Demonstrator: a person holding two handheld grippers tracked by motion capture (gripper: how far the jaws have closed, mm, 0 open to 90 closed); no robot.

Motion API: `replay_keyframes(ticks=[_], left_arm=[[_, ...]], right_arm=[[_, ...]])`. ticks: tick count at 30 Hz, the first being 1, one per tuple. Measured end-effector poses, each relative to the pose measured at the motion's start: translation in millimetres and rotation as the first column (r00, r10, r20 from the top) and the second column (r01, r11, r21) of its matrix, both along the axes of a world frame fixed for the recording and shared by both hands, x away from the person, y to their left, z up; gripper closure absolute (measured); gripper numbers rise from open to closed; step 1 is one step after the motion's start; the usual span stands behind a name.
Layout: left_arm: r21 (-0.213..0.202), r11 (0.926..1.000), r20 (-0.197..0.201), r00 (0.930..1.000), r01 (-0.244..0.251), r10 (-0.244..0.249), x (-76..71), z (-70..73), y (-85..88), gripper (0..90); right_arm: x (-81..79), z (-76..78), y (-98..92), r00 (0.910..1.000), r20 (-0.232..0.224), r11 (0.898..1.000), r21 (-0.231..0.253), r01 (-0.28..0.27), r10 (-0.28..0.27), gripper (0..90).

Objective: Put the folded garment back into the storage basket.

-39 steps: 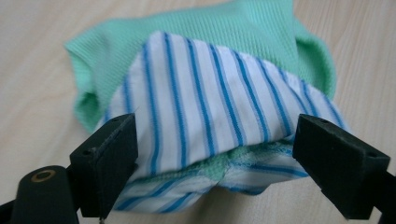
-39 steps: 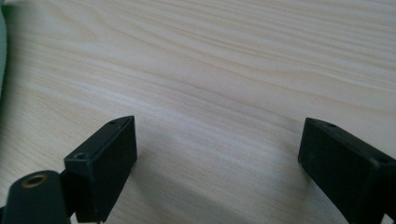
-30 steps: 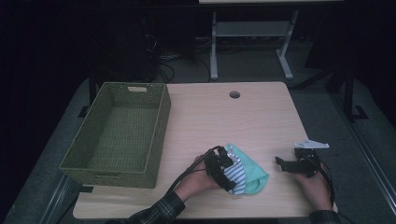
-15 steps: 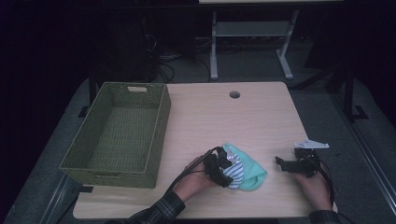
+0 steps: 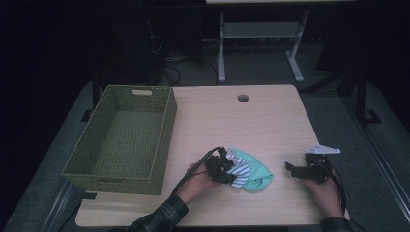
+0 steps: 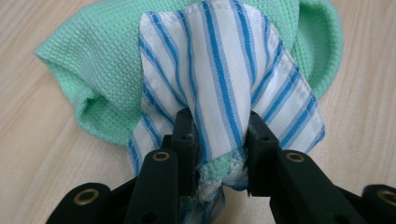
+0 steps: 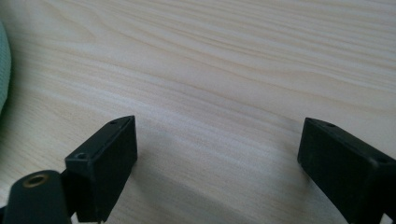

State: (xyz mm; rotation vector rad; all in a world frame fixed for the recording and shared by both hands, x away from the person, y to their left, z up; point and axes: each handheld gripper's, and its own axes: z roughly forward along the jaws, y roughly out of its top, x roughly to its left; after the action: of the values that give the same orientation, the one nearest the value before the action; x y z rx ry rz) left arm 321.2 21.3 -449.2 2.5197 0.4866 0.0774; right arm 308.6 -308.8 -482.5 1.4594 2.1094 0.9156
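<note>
A blue-and-white striped cloth (image 6: 233,88) lies on top of a mint green waffle cloth (image 6: 98,70) near the table's front edge; the same striped cloth (image 5: 240,171) and green cloth (image 5: 255,174) show from above. My left gripper (image 6: 218,140) is shut on a fold of the striped cloth, with a bit of green pinched in too. Seen from above, the left gripper (image 5: 223,169) sits at the pile's left side. My right gripper (image 5: 292,167) rests to the right of the cloths, and its jaws (image 7: 217,154) stand wide open over bare wood.
A large olive woven basket (image 5: 164,125) stands on the table's left side. A round cable hole (image 5: 242,98) sits near the far edge. Bare tabletop (image 5: 241,125) stretches between the basket and the right edge. A desk frame stands beyond the table.
The left gripper and the cloth pile have shifted slightly toward the left and front. The right gripper has stayed in place.
</note>
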Motion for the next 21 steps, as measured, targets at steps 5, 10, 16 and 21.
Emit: replay_keyframes(ticks=[5,10,16,21], left_arm=[[0.001,1.0000,0.000,1.0000,0.008,-0.008,0.0,4.4,2.0,69.9],[-0.029,0.9995,-0.015,0.9998,0.013,-0.014,0.6,13.8,5.4,69.9],[-0.072,0.9973,-0.032,0.9993,0.015,-0.017,4.0,32.5,11.1,69.7],[-0.096,0.9954,-0.034,0.9994,0.003,-0.006,5.6,46.7,15.0,69.7]], right_arm=[[0.0,0.0,0.0,1.0000,0.000,1.000,0.000,0.000,0.000,11.4],[0.0,0.0,0.0,1.0000,0.000,1.000,0.000,0.000,0.000,11.4],[0.0,0.0,-0.1,1.0000,0.000,1.000,0.000,0.000,0.000,11.4],[0.0,0.0,0.0,1.0000,0.000,1.000,0.000,0.000,0.000,11.4]])
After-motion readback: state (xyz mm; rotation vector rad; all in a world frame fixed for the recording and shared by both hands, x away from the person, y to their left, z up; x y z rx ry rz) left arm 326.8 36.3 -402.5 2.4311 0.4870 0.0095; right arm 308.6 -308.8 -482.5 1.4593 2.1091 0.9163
